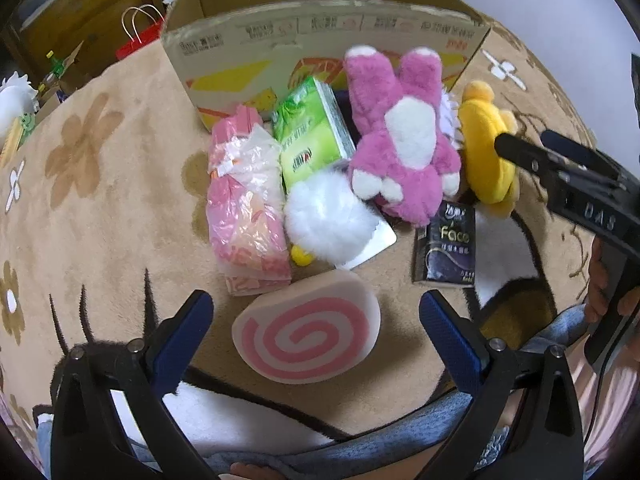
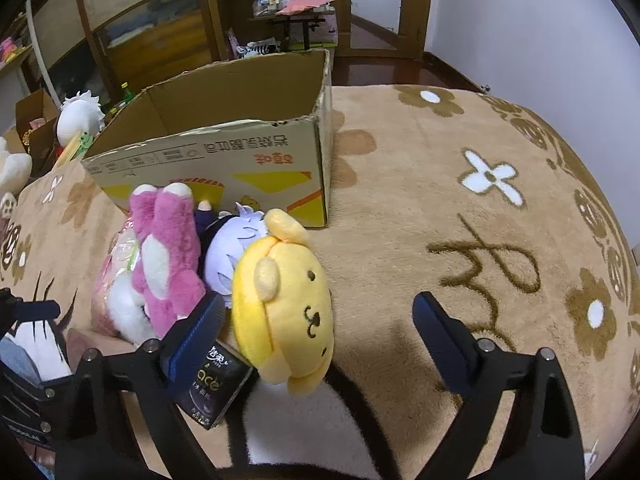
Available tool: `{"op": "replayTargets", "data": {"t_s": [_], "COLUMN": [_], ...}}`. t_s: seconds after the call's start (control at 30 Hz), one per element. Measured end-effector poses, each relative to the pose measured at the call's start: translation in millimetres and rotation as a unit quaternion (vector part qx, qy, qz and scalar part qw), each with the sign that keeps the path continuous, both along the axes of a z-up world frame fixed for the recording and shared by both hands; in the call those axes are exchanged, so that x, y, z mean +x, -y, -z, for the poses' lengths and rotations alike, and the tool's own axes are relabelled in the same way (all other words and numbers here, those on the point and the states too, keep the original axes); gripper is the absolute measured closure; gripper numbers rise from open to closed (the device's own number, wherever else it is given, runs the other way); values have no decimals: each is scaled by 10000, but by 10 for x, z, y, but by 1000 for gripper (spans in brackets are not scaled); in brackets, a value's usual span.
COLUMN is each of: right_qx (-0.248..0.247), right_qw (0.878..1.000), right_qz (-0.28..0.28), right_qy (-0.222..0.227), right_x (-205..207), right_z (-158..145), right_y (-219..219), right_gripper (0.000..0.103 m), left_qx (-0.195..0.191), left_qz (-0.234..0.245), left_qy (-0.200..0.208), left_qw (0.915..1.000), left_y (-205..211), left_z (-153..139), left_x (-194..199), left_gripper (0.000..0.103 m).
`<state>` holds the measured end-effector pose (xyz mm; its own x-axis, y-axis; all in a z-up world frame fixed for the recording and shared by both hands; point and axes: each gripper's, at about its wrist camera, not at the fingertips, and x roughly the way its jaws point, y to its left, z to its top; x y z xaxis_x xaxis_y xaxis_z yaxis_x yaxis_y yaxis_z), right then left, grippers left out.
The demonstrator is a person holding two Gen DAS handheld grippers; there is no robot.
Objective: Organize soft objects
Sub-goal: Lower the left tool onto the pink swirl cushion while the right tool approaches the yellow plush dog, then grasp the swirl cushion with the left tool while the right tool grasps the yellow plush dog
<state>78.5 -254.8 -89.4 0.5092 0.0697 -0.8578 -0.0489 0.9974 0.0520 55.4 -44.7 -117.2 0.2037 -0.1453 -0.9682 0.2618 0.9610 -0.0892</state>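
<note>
Plush toys and tissue packs lie clustered on a tan flowered carpet (image 2: 400,208), just in front of an open cardboard box (image 2: 224,148). The left gripper (image 1: 316,312) hovers with jaws spread wide over a pink spiral cushion (image 1: 308,336), not touching it. The right gripper (image 2: 318,316) has its jaws spread too, with the yellow dog plush (image 2: 288,300) lying between them. A pink bear plush (image 1: 400,136) lies beside it, a dark tissue pack (image 1: 446,246) near both
</note>
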Motion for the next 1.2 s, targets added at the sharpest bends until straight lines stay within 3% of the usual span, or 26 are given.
{"op": "replayTargets", "data": {"t_s": [0.1,0.23,0.3,0.37,0.47,0.6,0.7,0.8,0.93,1.03,1.2], "right_qx": [124,316,295,290,326,219,121,60,175,256,395], "right_qw": [9999,9994,9994,9991,9981,9980,9981,9983,9974,9965,9927], "right_qz": [-4,-36,-120,-219,-352,-516,-586,-548,-488,-422,-323], "right_qy": [-91,-111,-164,-233,-386,-280,-136,171,502,681,1096], "right_x": [46,74,76,72,94,63,23,-65,-173,-221,-271], "right_z": [42,59,71,103,167,127,74,-91,-306,-420,-641], "right_y": [22,16,-22,-59,-78,-127,-156,-154,-123,-97,-49], "right_gripper": [10,10,12,31,52,58,59,59,59,59,59], "left_qx": [78,64,79,136,84,127,195,330,389,307,45], "left_qz": [63,42,0,-48,-88,-95,-78,-50,61,46,-121], "left_qy": [-222,-220,-239,-263,-279,-202,-76,178,829,1322,2237], "left_qw": [9997,9997,9997,9996,9995,9997,9998,9993,9958,9907,9746], "left_y": [42,35,19,19,24,-4,-46,-15,24,49,26], "left_z": [85,81,94,122,124,97,33,-64,-311,-502,-851], "left_x": [-1,11,16,23,50,30,-35,-125,-283,-381,-466], "left_gripper": [17,20,27,35,45,58,62,62,63,63,64]}}
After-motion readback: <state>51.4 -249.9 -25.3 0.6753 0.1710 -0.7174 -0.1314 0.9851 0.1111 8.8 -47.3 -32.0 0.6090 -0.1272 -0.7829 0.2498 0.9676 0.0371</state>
